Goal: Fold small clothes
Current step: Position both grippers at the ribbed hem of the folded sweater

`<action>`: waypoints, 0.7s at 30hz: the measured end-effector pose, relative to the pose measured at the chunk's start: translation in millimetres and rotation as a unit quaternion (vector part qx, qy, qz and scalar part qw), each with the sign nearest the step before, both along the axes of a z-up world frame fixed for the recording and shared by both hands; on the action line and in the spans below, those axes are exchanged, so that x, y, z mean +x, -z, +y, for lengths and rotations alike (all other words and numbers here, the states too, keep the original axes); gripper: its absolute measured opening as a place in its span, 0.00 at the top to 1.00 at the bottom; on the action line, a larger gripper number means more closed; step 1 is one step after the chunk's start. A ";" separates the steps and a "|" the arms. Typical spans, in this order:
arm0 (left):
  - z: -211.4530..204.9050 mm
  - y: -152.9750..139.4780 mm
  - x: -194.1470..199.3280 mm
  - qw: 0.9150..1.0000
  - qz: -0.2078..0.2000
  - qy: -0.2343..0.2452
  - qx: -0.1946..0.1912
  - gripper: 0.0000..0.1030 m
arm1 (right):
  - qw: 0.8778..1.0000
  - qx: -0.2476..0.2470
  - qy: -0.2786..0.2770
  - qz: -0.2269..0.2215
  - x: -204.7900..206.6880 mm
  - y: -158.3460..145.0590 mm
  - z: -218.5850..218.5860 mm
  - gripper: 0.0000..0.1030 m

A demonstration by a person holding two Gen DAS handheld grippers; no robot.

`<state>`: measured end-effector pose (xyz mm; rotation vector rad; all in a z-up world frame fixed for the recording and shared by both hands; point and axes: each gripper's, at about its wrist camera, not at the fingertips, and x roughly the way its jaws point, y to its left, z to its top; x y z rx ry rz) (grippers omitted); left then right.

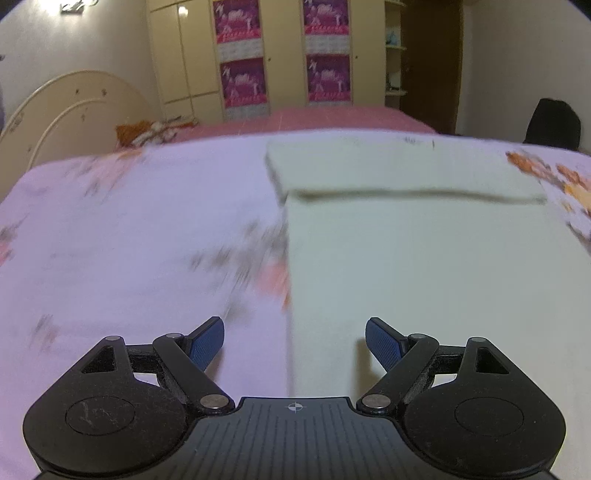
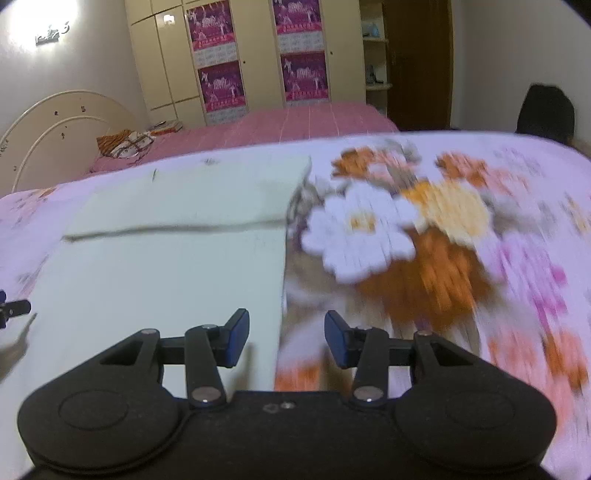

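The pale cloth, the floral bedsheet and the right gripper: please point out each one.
pale cloth (image 1: 424, 258), left wrist view, on its flat upper layer.
floral bedsheet (image 2: 443, 258), right wrist view, on the orange flower print.
right gripper (image 2: 286, 341), right wrist view, midway between its fingers.

Beyond my floral bedspread (image 2: 461, 229) stands a pink-covered bed (image 2: 295, 122) with a cream arched headboard (image 1: 70, 107). Behind it, a cream wardrobe (image 1: 184, 55) bearing magenta posters (image 1: 242, 81), a dark wooden door (image 2: 417, 62), and a glaring wall light (image 2: 51, 33).
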<state>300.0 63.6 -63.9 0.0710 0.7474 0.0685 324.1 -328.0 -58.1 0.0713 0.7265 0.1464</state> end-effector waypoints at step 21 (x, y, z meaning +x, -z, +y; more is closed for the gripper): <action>11.8 11.2 -150.0 0.990 0.044 0.021 -0.134 0.32 | 0.983 0.151 0.059 0.083 -159.9 31.2 -24.8 0.60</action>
